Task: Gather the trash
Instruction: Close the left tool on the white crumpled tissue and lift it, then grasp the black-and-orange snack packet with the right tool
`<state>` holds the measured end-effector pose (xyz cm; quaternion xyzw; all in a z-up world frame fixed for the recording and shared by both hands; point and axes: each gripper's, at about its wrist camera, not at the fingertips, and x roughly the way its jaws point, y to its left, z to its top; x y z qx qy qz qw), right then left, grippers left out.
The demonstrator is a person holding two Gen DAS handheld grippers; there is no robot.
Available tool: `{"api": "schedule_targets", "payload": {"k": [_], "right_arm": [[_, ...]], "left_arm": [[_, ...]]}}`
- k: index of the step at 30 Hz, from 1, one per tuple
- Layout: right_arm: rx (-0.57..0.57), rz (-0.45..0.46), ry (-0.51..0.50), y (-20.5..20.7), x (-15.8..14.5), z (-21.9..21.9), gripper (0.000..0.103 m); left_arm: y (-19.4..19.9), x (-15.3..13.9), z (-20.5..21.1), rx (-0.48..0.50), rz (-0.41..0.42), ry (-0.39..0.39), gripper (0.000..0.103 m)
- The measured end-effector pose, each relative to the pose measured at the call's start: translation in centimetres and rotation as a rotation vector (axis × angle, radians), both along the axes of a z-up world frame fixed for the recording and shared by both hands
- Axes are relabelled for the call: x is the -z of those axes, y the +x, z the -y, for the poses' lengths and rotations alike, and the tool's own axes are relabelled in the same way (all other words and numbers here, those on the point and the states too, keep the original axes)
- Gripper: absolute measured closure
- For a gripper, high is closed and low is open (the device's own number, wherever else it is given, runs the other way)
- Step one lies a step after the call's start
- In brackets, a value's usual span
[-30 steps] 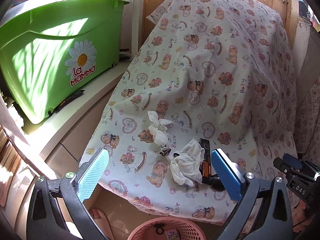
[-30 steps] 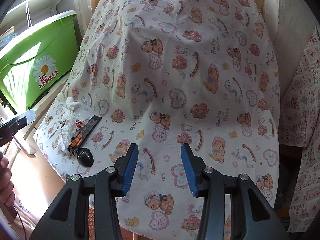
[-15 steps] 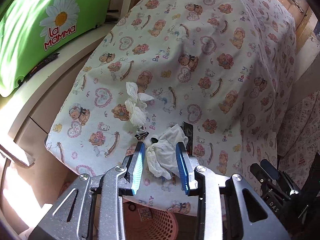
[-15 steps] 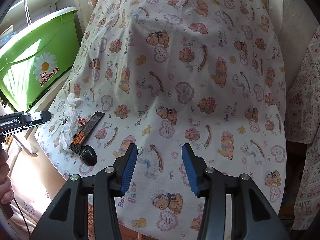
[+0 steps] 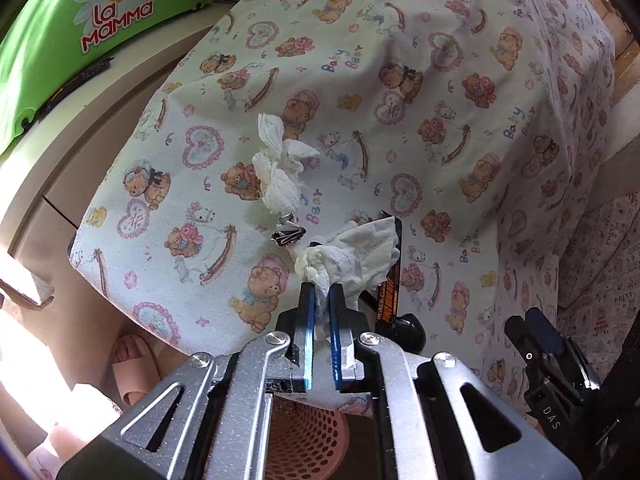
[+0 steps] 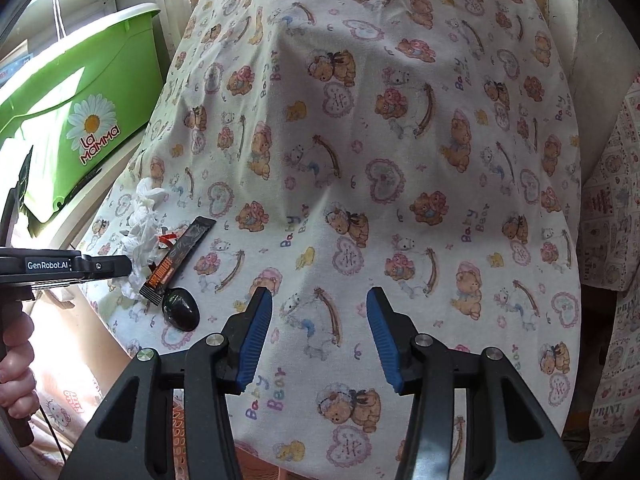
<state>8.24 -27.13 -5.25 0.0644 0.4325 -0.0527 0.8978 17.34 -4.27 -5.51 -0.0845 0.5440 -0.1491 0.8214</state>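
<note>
My left gripper (image 5: pixel 320 292) is shut on a crumpled white tissue (image 5: pixel 356 252) at the near left corner of the bear-print cloth (image 5: pixel 440 92). A second crumpled tissue (image 5: pixel 276 172) lies just beyond it, with a small foil wrapper (image 5: pixel 288 234) between them. A black and orange sachet (image 6: pixel 178 254) and a black spoon (image 6: pixel 182 312) lie beside the held tissue. My right gripper (image 6: pixel 316 340) is open and empty above the cloth's near middle. The left gripper's body (image 6: pixel 80 266) shows at the left of the right wrist view.
A pink perforated basket (image 5: pixel 308 440) sits on the floor below the cloth's near edge. A green "La Mamma" tub (image 6: pixel 72 92) stands on a white ledge to the left. A pink slipper (image 5: pixel 132 360) lies on the floor. Patterned fabric (image 6: pixel 612 240) hangs at the right.
My left gripper moved in over the near tissue and closed from wide open to shut on it. My right gripper stayed open and drifted slightly forward.
</note>
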Motion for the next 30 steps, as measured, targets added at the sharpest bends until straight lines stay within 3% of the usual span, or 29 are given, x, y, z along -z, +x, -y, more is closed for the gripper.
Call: {"api": "schedule_targets", "payload": {"k": [5,8,12,20,30], "right_arm": [[-0.018,0.007,0.008,0.3,0.0,-0.8,0.051],[-0.022,0.009,0.024,0.6,0.2,-1.5,0.051],[-0.038,0.023,0.037,1.3,0.1,-3.1,0.05],[-0.093,0.077,0.062,3.3,0.4,-7.5,0.039],[-0.1,0.009,0.079,5.6,3.3,-10.1,0.039]], "left_arm": [[-0.9,-2.7,-1.8,-0.058,0.129,0.076,0.097],[-0.9,-3.5,-2.6,-0.077,0.164,0.096,0.097],[-0.9,-3.7,-3.3,-0.096,0.176,0.12,0.097],[-1.4,-3.9,-4.0,-0.126,0.198,0.177,0.096],[-1.3,-3.7,-4.3,-0.136,0.192,0.191,0.096]]}}
